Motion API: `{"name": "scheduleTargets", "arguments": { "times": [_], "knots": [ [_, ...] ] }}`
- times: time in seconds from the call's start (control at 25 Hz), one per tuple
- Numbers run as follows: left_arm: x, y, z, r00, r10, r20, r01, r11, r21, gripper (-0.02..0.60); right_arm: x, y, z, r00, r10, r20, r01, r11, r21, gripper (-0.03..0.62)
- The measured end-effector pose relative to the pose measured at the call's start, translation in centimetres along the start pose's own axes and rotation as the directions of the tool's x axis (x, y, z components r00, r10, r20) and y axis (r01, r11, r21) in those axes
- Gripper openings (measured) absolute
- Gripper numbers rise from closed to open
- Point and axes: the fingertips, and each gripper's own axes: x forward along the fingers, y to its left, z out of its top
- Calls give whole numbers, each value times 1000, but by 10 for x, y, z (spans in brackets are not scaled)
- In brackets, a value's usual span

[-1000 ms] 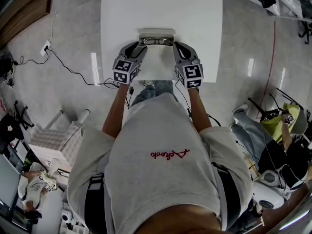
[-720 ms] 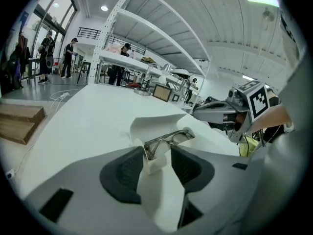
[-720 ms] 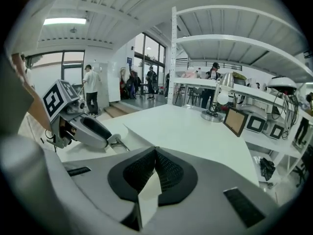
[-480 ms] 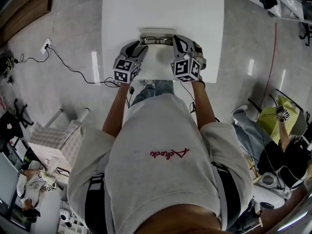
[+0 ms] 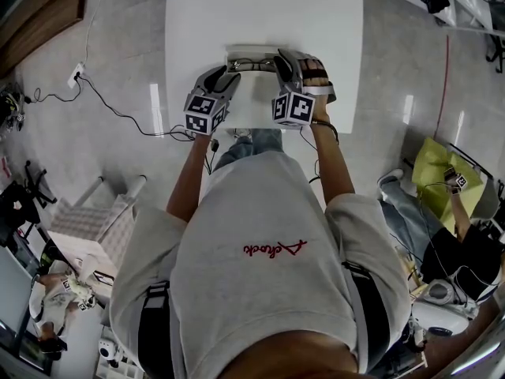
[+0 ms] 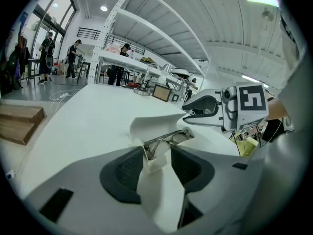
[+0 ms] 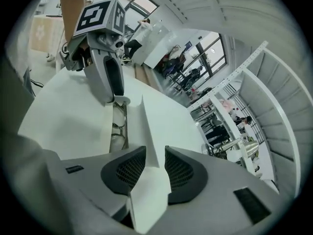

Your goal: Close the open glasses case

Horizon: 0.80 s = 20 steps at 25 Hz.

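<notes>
An open white glasses case with dark-framed glasses inside lies on the white table, its flap spread toward me. My left gripper is at the case's left end. In the left gripper view that end wall sits between the pads, which look shut on it. My right gripper is rolled over at the case's right end. Its jaws have just been opening. The thin flap edge stands between the pads, with a gap on one side.
The table's near edge runs just below the grippers. A black cable trails over the floor at the left. A slatted rack stands at the lower left. A seated person is at the right.
My right gripper has rolled, so its marker cube faces differently, and it has shifted left and forward onto the case's right end. The left gripper and the case have stayed put.
</notes>
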Motion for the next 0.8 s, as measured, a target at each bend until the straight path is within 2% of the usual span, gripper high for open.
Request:
{"name": "scheduleTargets", "arguments": {
  "times": [0.04,0.12,0.24,0.8],
  "knots": [
    [0,0,0,1000,0,0,0,1000,0,199,2,0,-1,1000,0,0,0,1000,-2,124],
    [-1,-1,-1,1000,0,0,0,1000,2,199,4,0,-1,1000,-5,1,5,1000,-13,68],
    [-1,-1,-1,1000,-3,0,3,1000,1,199,5,1,-1,1000,-3,0,3,999,-38,45],
    [-1,0,-2,1000,-14,-1,14,1000,-10,199,-10,18,2,998,61,15,-61,998,-8,38]
  ]
}}
